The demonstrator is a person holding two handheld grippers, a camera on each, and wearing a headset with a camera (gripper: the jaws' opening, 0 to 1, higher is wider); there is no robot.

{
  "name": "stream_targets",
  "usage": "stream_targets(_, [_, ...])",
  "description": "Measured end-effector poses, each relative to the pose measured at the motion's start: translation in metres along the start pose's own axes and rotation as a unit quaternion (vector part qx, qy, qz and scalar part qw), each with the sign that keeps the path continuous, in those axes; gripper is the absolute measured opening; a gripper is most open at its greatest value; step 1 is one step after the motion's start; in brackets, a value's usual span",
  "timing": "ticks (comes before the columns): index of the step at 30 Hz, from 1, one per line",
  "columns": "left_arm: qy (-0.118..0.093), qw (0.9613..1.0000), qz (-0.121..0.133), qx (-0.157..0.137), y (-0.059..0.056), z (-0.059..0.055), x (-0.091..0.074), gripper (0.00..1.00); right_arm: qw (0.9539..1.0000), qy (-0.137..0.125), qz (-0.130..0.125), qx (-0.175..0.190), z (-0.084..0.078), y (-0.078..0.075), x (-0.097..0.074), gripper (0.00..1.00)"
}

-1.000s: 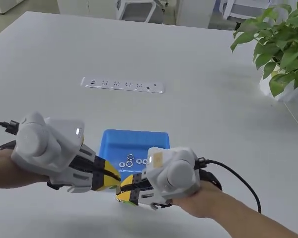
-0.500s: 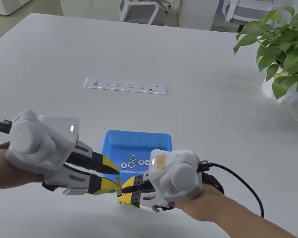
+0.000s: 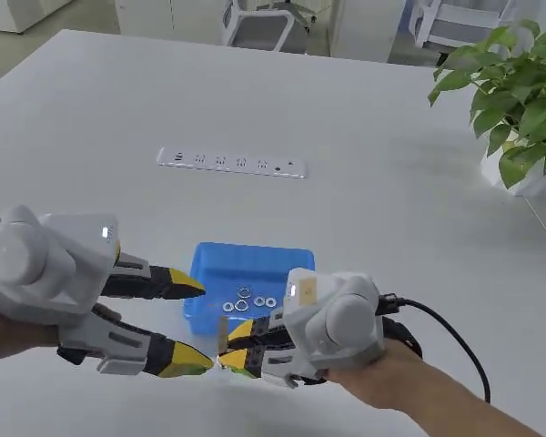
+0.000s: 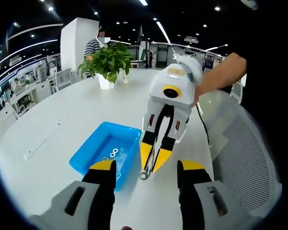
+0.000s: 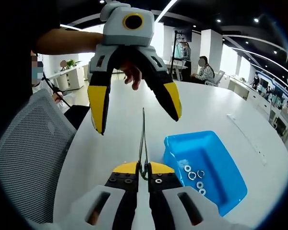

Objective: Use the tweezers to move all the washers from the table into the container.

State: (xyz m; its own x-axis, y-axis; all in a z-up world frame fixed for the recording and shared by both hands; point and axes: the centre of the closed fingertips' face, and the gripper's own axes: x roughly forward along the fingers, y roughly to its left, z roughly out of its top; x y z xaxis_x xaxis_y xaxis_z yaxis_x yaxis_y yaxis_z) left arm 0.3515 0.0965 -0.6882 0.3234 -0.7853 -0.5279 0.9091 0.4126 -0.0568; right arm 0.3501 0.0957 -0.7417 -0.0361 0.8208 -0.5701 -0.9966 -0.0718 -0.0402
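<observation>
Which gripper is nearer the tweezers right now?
Right. The right gripper is shut on the tweezers, holding their near end. The left gripper faces it, and the tweezers' tip sits between its open jaws, not gripped.

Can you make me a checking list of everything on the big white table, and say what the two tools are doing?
Surface: white table.
Job's things: blue container holds several washers; tweezers pinched in the right tool.
Loose washers on the table: nothing seen.
Clutter: white power strip beyond the container.
Tools: left tool open, holding nothing; right tool shut on the tweezers.
Cables: black cable runs from the right tool.
Surroundings: potted plant at the table's edge; chairs beyond.
</observation>
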Motion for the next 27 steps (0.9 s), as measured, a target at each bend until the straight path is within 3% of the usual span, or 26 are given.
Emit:
stream_targets(13, [-0.026,0.9977,0.037,-0.051,0.001,-0.002,-0.008,0.85,0.9999,-0.013,-0.008,-0.007,0.015,-0.008,-0.030,0.07])
stream_targets(27, [-0.036,0.9940,0.064,-0.081,-0.001,-0.003,-0.014,0.99,0.9990,-0.025,-0.026,-0.026,0.029,-0.027,-0.056,0.07])
